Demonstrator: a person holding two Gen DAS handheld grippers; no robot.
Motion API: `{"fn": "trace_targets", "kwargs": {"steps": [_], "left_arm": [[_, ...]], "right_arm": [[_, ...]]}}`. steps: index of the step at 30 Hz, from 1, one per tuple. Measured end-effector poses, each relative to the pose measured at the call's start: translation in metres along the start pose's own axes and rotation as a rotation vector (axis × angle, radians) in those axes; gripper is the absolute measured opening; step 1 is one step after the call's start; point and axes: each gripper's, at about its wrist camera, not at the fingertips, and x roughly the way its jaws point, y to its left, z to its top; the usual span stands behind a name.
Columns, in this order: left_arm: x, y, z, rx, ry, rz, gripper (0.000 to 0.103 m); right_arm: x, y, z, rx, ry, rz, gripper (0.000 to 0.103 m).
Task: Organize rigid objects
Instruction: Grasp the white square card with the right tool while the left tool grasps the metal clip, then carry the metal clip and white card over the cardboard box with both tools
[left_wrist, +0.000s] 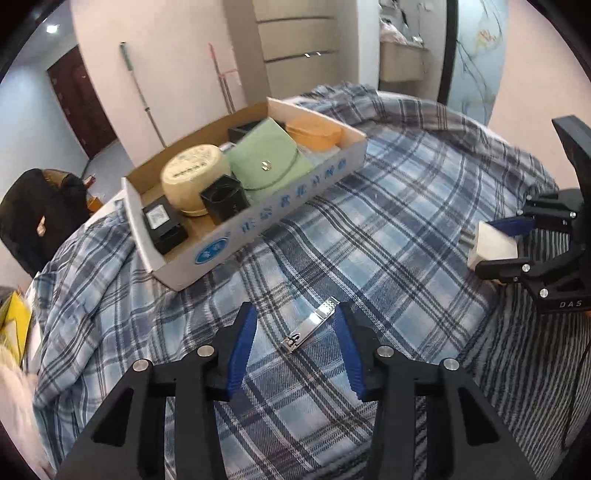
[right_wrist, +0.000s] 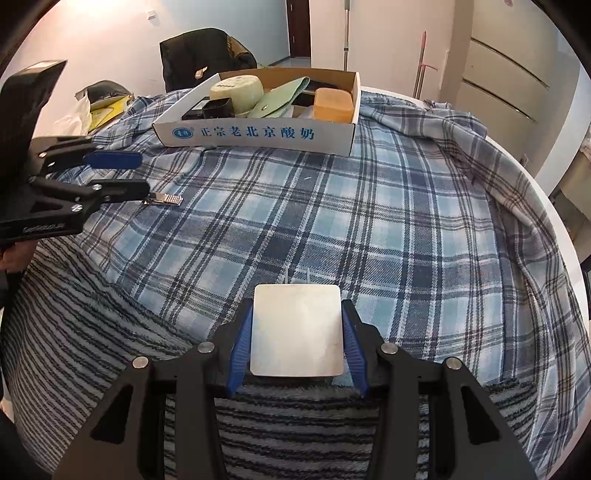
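Left tool (left_wrist: 295, 347) stands partly open, its blue pads astride the nail clipper (left_wrist: 309, 325), which lies flat on the plaid cloth (left_wrist: 388, 221); the right pad looks to be at the clipper's far end, but no firm grip is evident. Right tool (right_wrist: 295, 343) is clamped on a white plug adapter (right_wrist: 296, 330), pads pressing its two side faces, prongs pointing away.

Handling, as judged: the clipper is small, stiff, light metal with a polished, slippery finish. It lies low on soft cloth, so the pads must reach down to its long edges and may snag fabric. The adapter is rigid, smooth plastic, light, and securely held across flat sides.

Clearance: the cardboard box (left_wrist: 258, 225) sits at the far side of the surface, already crowded with a round tin (left_wrist: 192, 177), green pouch (left_wrist: 269, 155) and black cases. Open cloth lies between both tools and the box. The striped blanket (right_wrist: 110, 314) covers the near edge.
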Motion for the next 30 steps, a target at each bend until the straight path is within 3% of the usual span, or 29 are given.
{"fn": "trace_targets", "kwargs": {"steps": [2,4,12,15,18,22,30], "left_arm": [[0.004,-0.005,0.000,0.044,0.022,-0.034,0.046],[0.010,-0.010,-0.001,0.082,0.041,-0.018,0.044],[0.023,0.001,-0.005,0.021,0.067,-0.049,0.044],[0.024,0.003,-0.005,0.005,0.066,-0.073,0.032],[0.023,0.003,-0.005,0.000,0.072,-0.068,0.029],[0.019,-0.002,-0.010,0.006,0.073,-0.082,0.010],[0.000,-0.021,-0.022,-0.001,0.018,-0.041,0.010]], "right_arm": [[0.000,0.000,-0.001,-0.008,0.001,0.004,0.045],[0.000,0.001,0.000,-0.010,0.000,0.004,0.046],[0.001,0.007,-0.001,-0.046,0.000,0.002,0.055],[0.001,0.007,-0.002,-0.052,-0.001,-0.003,0.055],[0.001,0.006,-0.002,-0.041,-0.008,-0.026,0.044],[0.001,0.005,-0.001,-0.039,-0.010,-0.023,0.044],[0.000,0.003,-0.002,-0.021,-0.020,-0.007,0.044]]}}
